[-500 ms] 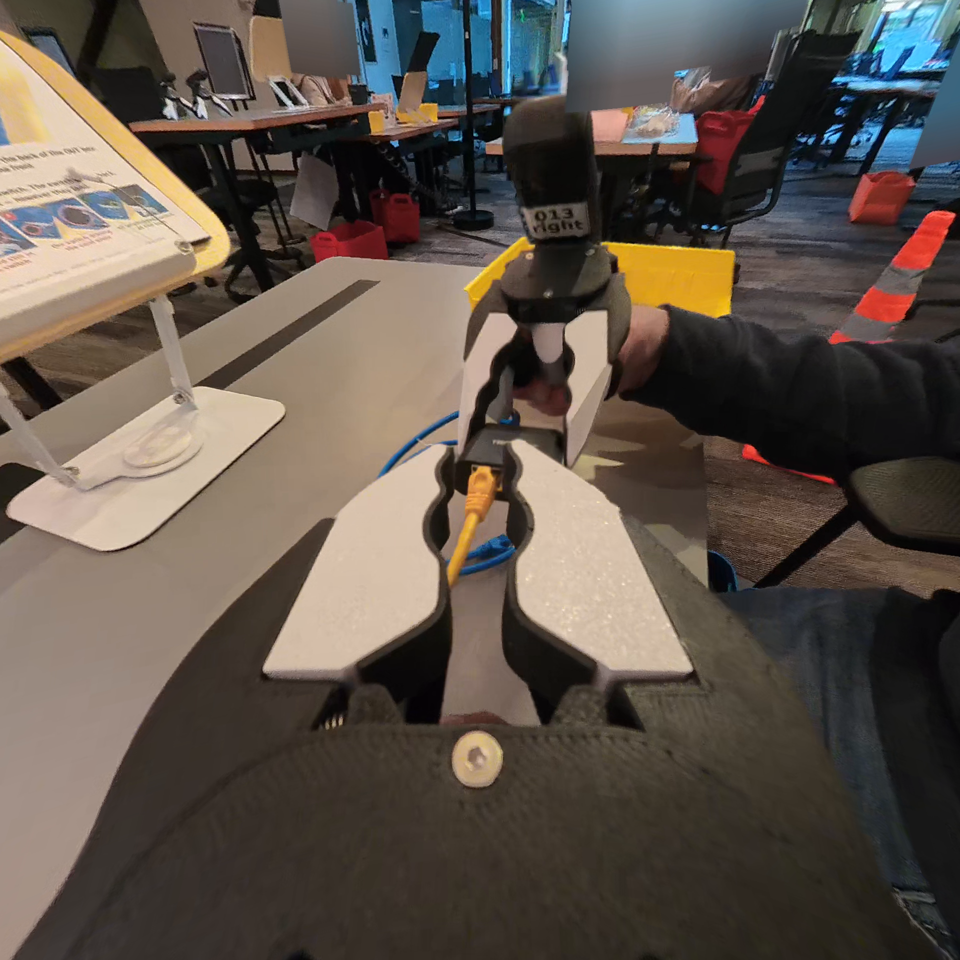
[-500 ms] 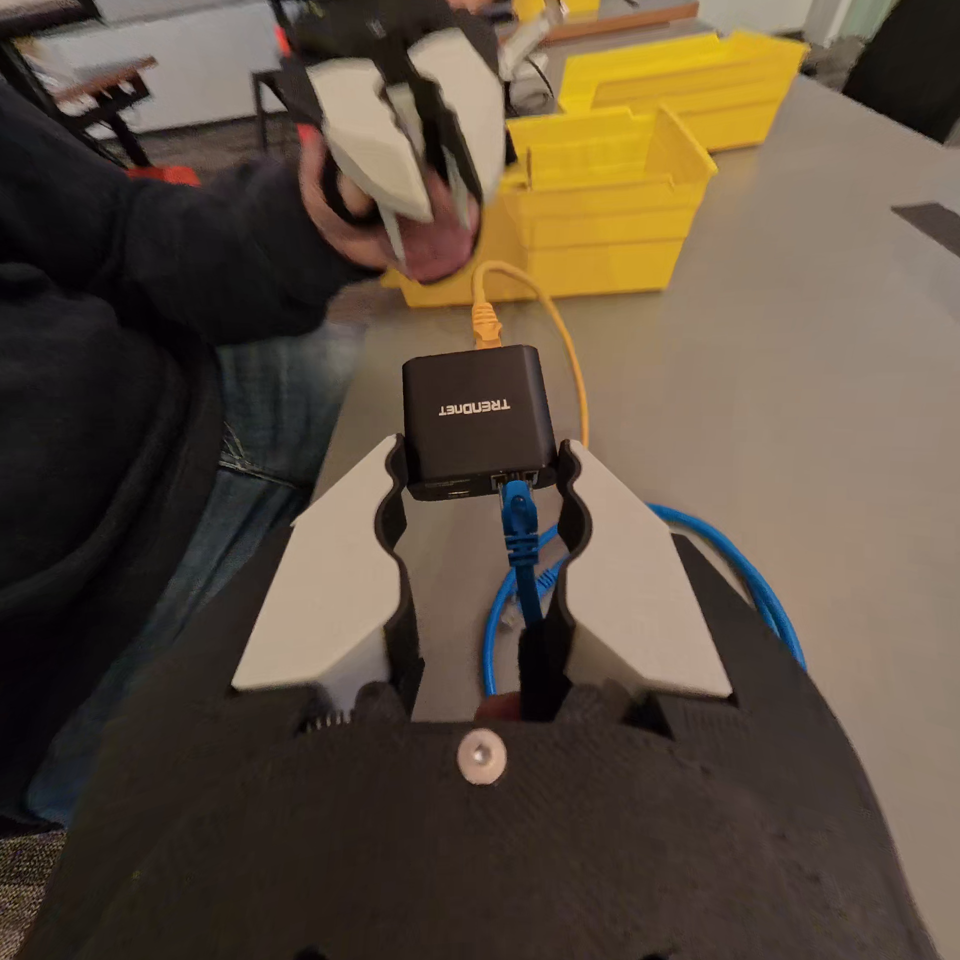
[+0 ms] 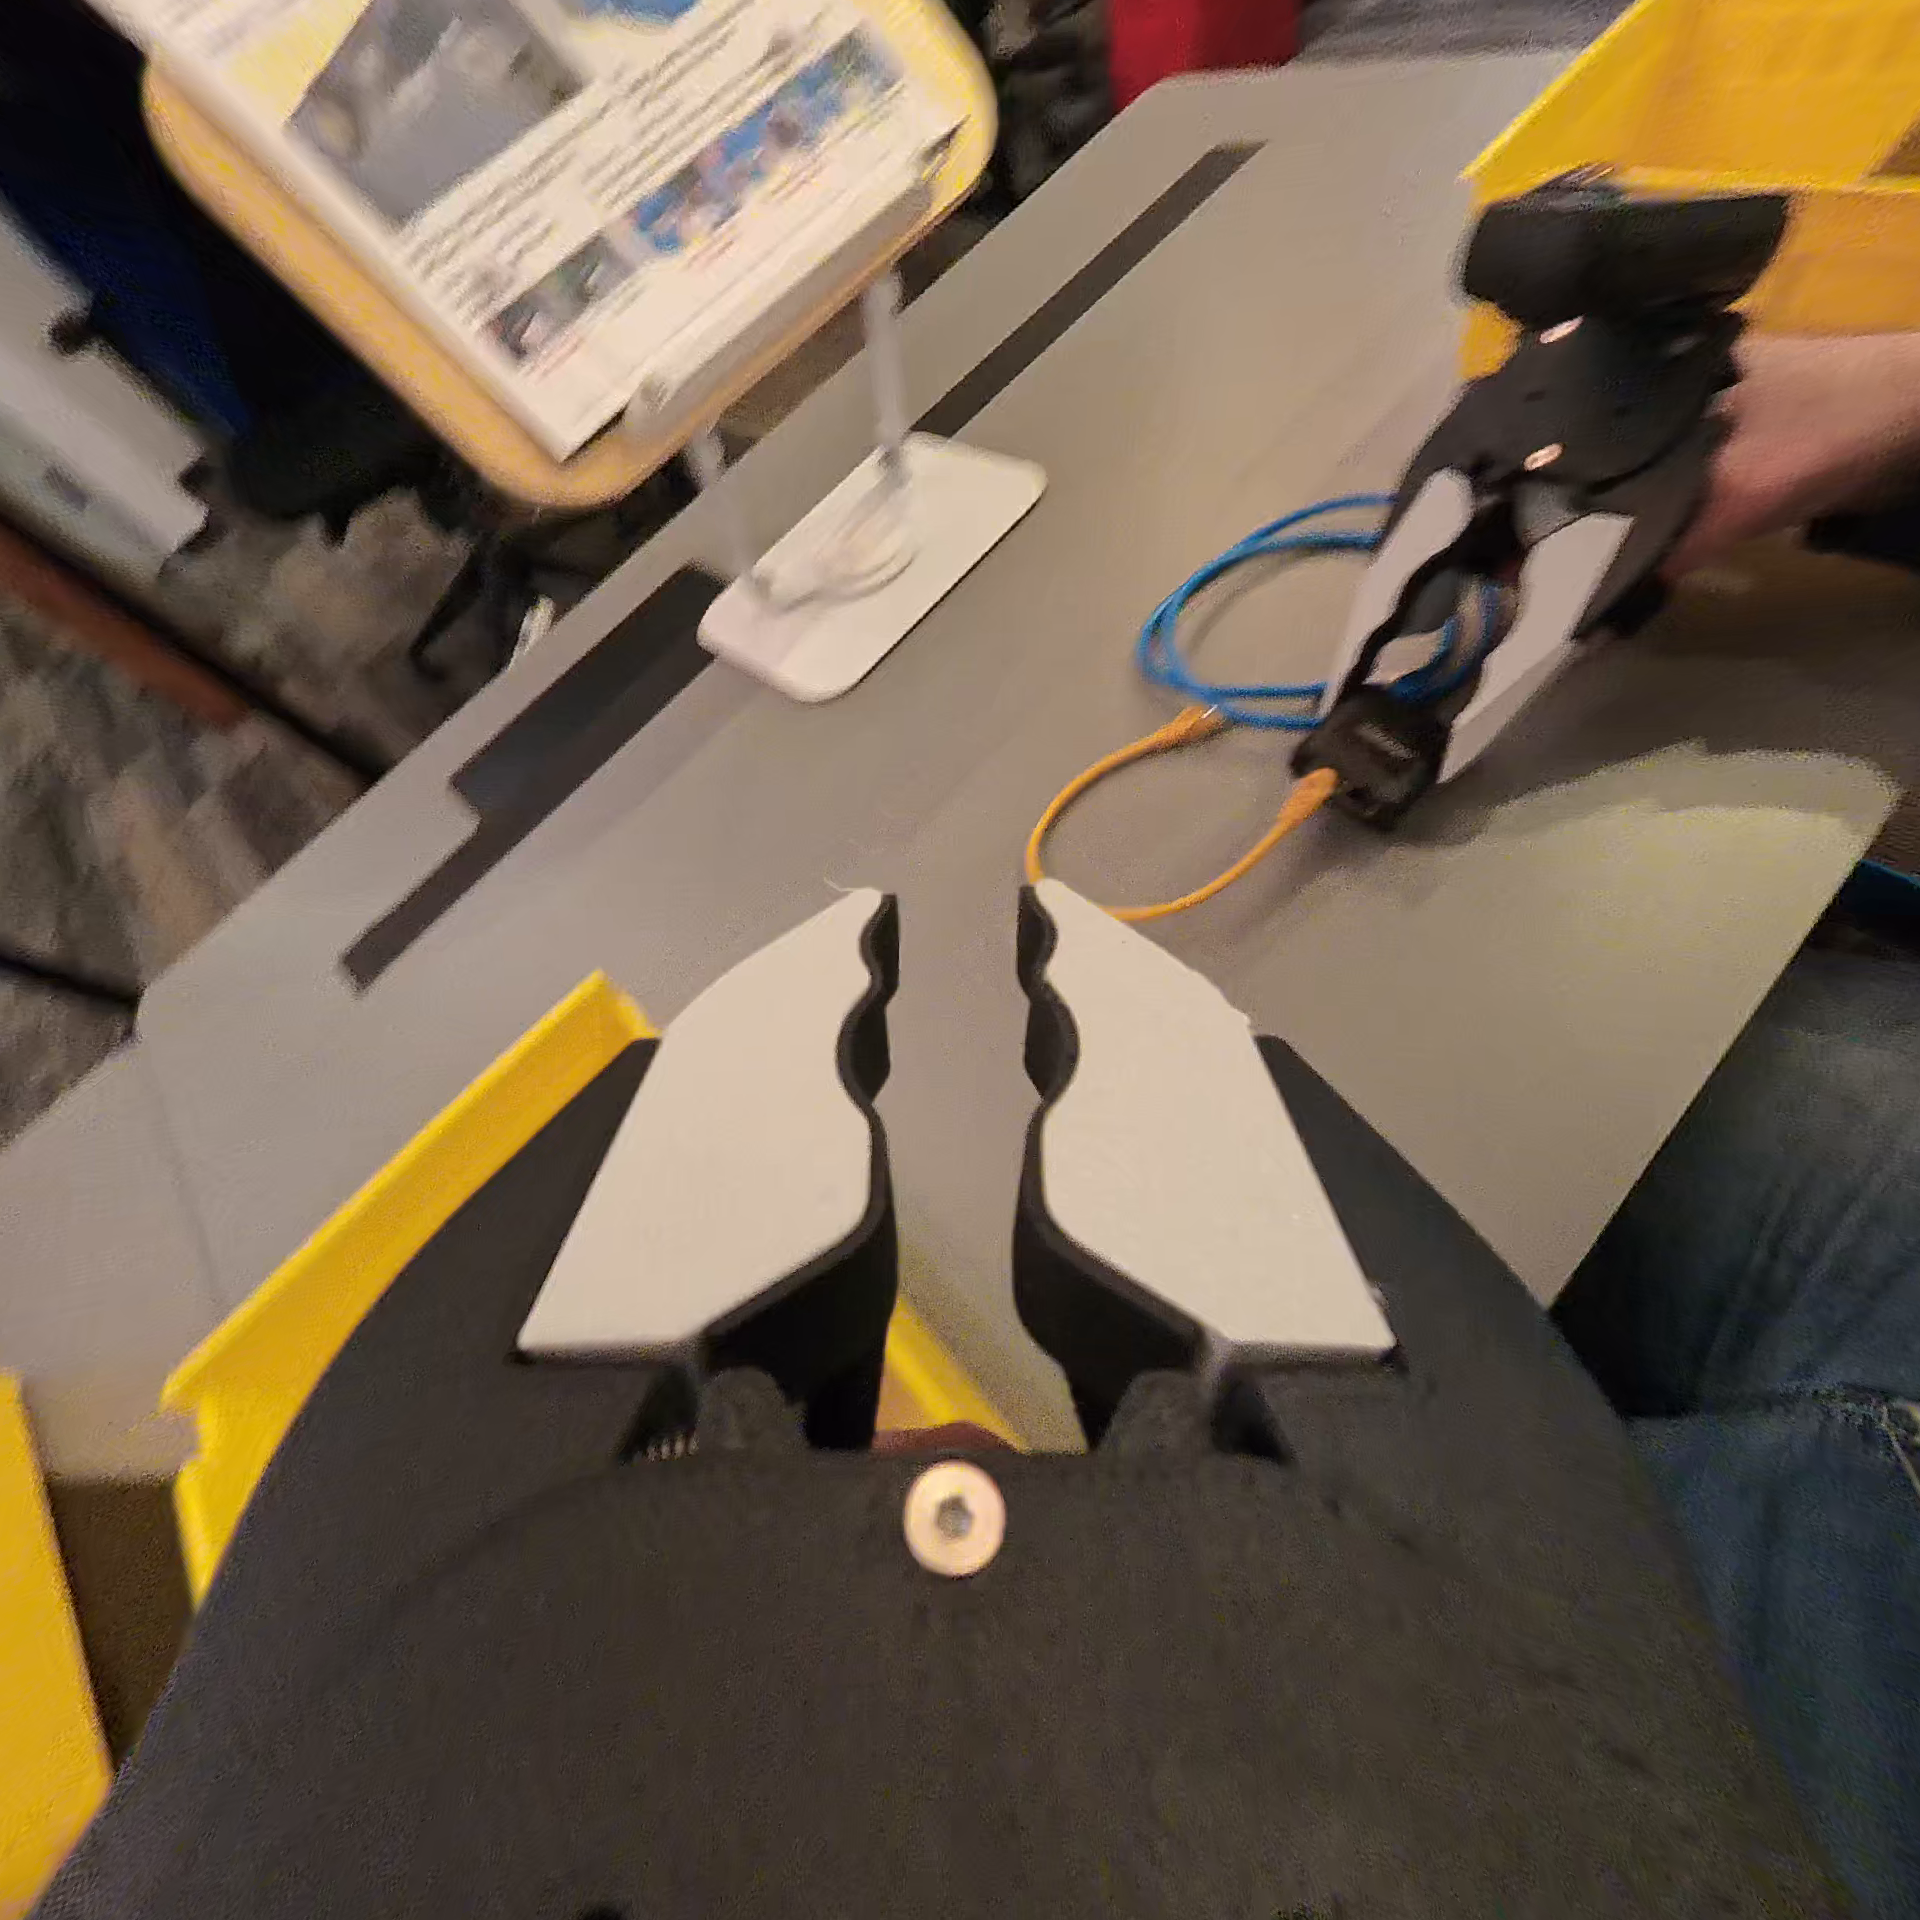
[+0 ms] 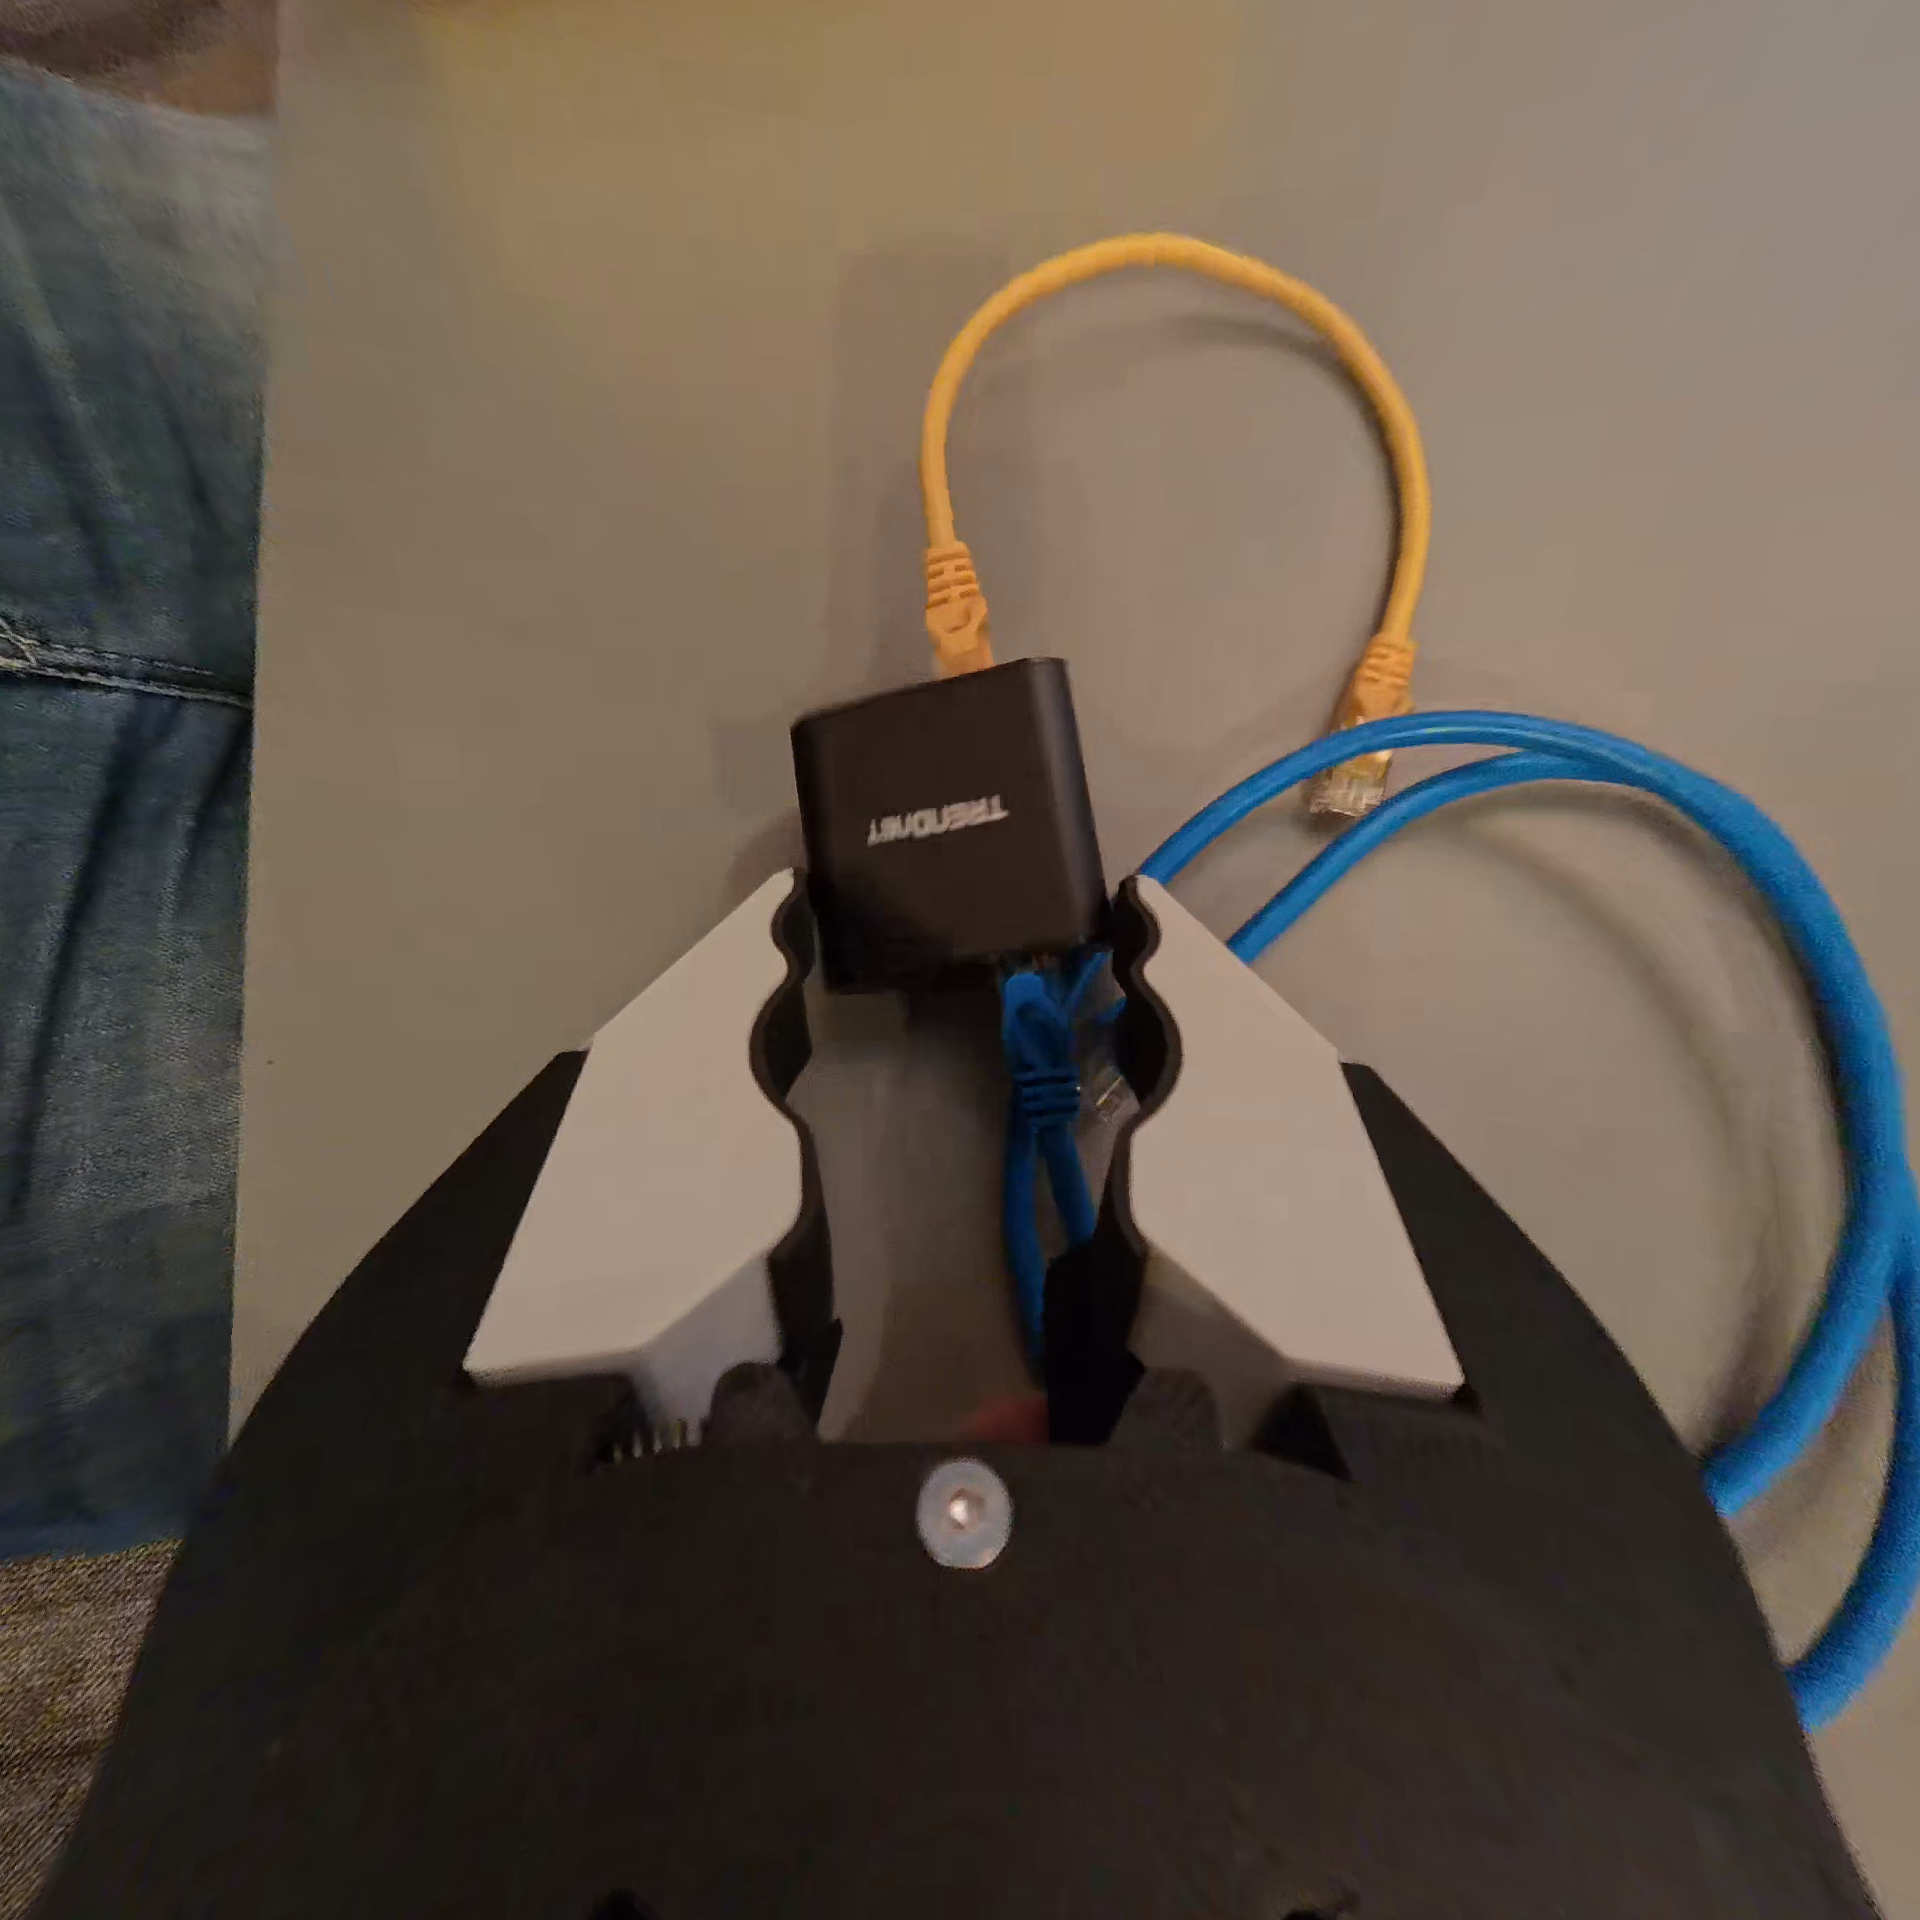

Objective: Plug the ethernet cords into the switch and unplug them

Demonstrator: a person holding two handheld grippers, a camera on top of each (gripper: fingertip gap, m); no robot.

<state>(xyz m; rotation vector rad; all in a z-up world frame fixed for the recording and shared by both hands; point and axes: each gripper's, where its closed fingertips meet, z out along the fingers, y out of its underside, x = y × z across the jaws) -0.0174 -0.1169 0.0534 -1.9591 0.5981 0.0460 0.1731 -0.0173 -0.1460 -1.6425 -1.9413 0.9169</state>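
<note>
1. The black switch (image 4: 940, 821) sits on the grey table (image 4: 582, 436) near the edge closest to the person, held at its near corners between the tips of the right gripper (image 4: 961, 935) – the jaws pinch its sides.
2. A yellow ethernet cord (image 4: 1195, 260) is plugged into the far side of the switch; it arcs up and round to the right, and its other plug (image 4: 1351, 764) lies loose on the table, touching the blue cord.
3. A blue ethernet cord (image 4: 1829, 1039) is plugged into the near side of the switch, runs back between the right gripper's fingers, and loops in wide coils to the right of it.
4. The left gripper (image 3: 956, 904) hangs well apart from the switch with its jaws spread and nothing between them – from there the switch (image 3: 1371, 753) shows off to the right, with the right gripper (image 3: 1397, 727) clamped on it.
5. Yellow bins (image 3: 395, 1174) lie just under the left gripper, and another (image 3: 1714, 94) stands behind the right one.
6. A white stand (image 3: 883, 561) bearing a printed sheet rests farther back on the table.
</note>
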